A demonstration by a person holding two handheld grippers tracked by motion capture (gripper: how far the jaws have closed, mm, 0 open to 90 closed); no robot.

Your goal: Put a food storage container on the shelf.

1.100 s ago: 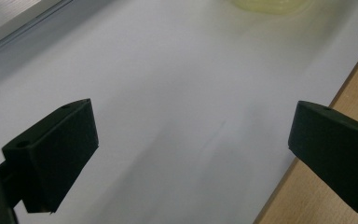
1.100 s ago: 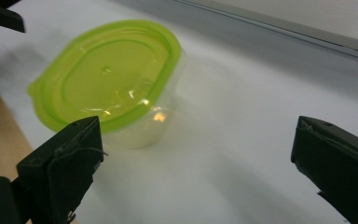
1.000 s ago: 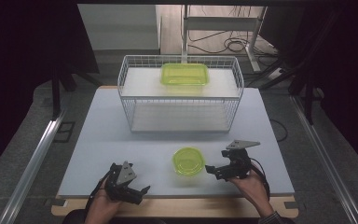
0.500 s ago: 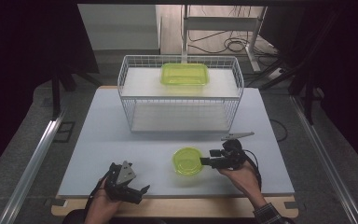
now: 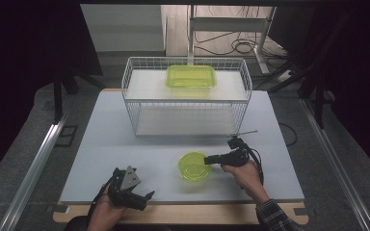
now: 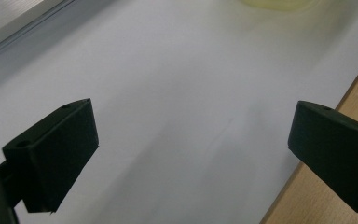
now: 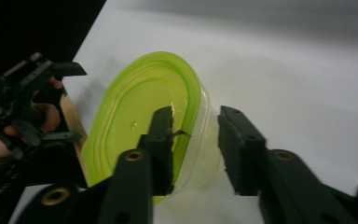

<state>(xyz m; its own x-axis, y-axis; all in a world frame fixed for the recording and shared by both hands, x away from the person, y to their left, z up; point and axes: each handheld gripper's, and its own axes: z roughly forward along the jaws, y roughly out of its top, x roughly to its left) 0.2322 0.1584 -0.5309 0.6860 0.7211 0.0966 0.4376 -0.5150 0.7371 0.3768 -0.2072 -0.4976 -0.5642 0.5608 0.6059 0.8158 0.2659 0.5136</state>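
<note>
High view, lower left of the frame: the left hand-held gripper rests at the near edge of the white tabletop, jaws spread wide with nothing between them. Right of centre, the right hand-held gripper reaches the round green container; in the right gripper view one jaw sits inside its rim and the other outside the clear wall, the jaws having just been closing, with a slight gap outside. Farther back stands a white wire basket, and on top of it a rectangular green container.
</note>
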